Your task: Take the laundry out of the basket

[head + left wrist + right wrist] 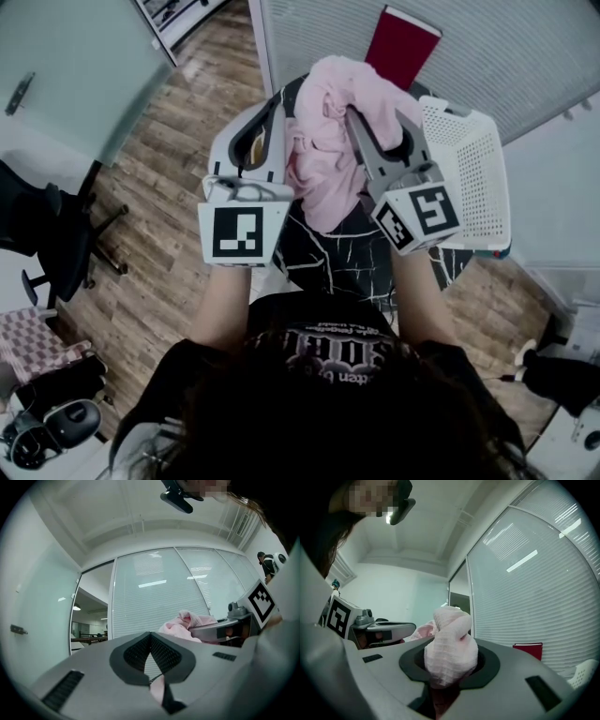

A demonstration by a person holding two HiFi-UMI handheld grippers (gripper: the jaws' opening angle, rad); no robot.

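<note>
A pink garment (323, 150) hangs bunched between my two grippers, held up at chest height. My left gripper (270, 120) is shut on one edge of it; in the left gripper view a strip of the pink garment (157, 689) shows pinched below the closed jaws of the left gripper (151, 638). My right gripper (362, 129) is shut on the other side, and a wad of the pink garment (450, 648) bulges out between the jaws of the right gripper (449, 663). The white laundry basket (473, 173) stands just right of the right gripper, its inside mostly hidden.
A red folder (401, 44) leans against the blinds-covered glass wall behind the garment. A black office chair (58, 234) and a checkered stool (33, 339) stand on the wood floor at the left. Dark equipment lies at the lower left and lower right.
</note>
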